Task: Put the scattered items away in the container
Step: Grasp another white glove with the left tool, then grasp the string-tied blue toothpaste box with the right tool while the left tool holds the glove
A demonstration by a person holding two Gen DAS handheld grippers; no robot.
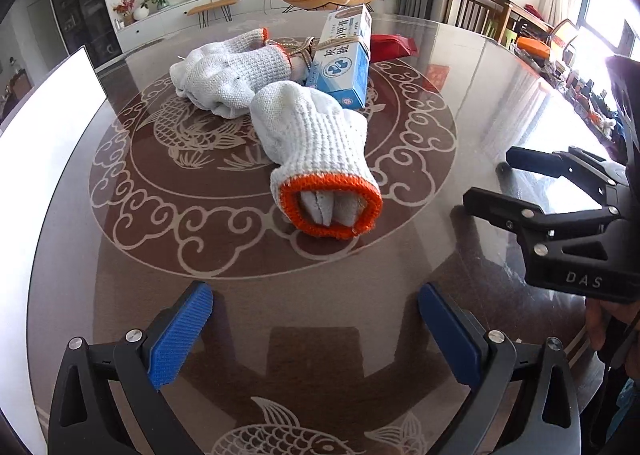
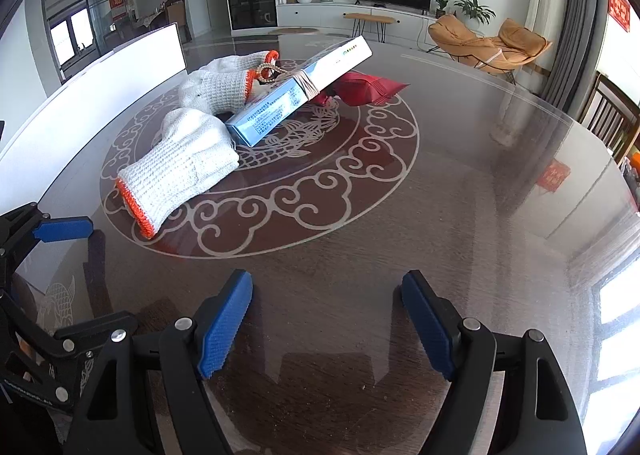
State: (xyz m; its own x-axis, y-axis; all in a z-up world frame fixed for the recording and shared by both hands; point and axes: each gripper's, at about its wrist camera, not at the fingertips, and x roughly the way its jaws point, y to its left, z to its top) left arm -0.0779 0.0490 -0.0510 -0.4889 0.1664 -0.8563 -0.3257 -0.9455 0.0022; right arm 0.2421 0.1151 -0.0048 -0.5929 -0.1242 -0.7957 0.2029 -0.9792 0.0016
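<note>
Both tools hang spread and empty over the near edge of the desk (image 1: 500, 103) — left tool (image 1: 316, 331), right tool (image 2: 326, 325). Nearest, toward the desk's middle, lies a knit glove (image 1: 316, 135): soft, light, floppy — best pinched at its thick orange cuff (image 1: 332, 211). Behind it, a stiff blue box (image 1: 344, 59) leans on a second glove (image 1: 228, 75).

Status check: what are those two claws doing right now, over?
Left gripper open, empty. Right gripper open, empty. White knitted orange-cuffed glove untouched on table. Nothing blocking.
</note>
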